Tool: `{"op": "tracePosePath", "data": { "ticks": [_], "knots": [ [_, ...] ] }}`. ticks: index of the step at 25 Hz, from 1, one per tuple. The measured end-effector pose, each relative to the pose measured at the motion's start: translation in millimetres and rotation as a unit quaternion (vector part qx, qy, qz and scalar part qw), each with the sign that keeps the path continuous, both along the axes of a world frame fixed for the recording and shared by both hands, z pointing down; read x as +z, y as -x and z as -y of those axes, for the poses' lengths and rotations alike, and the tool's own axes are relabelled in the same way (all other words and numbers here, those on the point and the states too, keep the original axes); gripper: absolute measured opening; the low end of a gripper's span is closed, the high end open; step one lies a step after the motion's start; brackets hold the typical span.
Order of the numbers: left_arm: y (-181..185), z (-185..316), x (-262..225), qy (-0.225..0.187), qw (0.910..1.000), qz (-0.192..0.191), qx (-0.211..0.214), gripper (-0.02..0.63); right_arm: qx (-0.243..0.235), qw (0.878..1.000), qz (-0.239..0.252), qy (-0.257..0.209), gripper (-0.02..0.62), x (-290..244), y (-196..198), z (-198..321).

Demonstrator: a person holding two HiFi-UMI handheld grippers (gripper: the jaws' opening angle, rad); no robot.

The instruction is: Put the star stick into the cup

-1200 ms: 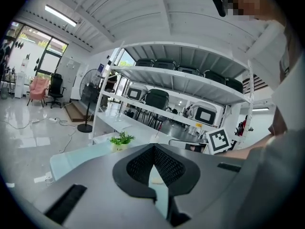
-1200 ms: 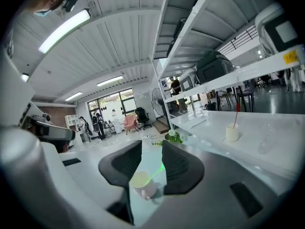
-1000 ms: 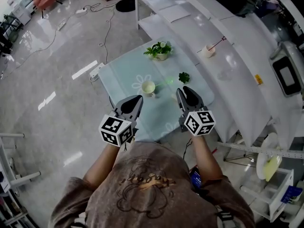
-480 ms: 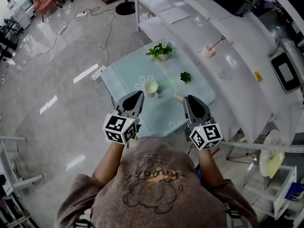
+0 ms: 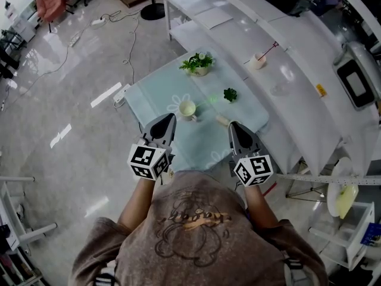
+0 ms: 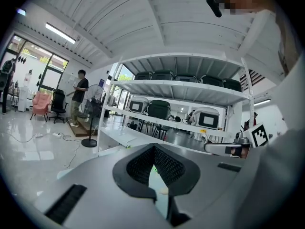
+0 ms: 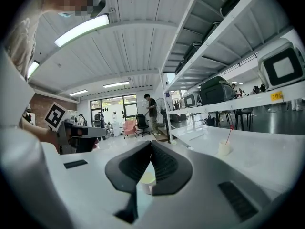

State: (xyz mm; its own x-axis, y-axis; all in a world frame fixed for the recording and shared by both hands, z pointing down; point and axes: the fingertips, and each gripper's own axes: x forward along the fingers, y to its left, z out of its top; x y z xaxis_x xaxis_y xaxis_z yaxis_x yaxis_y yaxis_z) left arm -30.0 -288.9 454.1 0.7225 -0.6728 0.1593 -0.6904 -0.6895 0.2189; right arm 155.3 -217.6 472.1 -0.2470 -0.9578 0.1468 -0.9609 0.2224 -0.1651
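Star stick (image 5: 230,94): lay flat on the cloth (image 5: 156,97), right of the cup (image 5: 187,108) and apart from it, its green head on the far end from the cup.
Handling: probably light, thin and stiff, and likely to roll or slip; the shaft just behind the head looked the best place to pinch.
Left gripper (image 5: 165,124): jaws together, empty, on the cup's near side, pointing toward it.
Right gripper (image 5: 236,131): jaws closed on nothing, nearer than the cup and to its right, short of the stick.
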Motion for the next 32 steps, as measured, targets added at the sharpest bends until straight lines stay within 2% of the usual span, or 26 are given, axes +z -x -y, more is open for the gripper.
{"op": "tracePosePath", "data": {
  "ticks": [8, 32],
  "knots": [
    [10.5, 0.8, 6.4, 0.008, 0.9998, 0.000, -0.017, 0.018, 0.005, 1.000, 0.012, 0.005, 0.002, 7.5, 4.8, 1.9],
    [9.7, -3.7, 5.1, 0.020, 0.9996, -0.012, -0.016, 0.018, 0.001, 1.000, 0.016, 0.004, -0.001, 3.9, 15.9, 10.1]
  ]
}}
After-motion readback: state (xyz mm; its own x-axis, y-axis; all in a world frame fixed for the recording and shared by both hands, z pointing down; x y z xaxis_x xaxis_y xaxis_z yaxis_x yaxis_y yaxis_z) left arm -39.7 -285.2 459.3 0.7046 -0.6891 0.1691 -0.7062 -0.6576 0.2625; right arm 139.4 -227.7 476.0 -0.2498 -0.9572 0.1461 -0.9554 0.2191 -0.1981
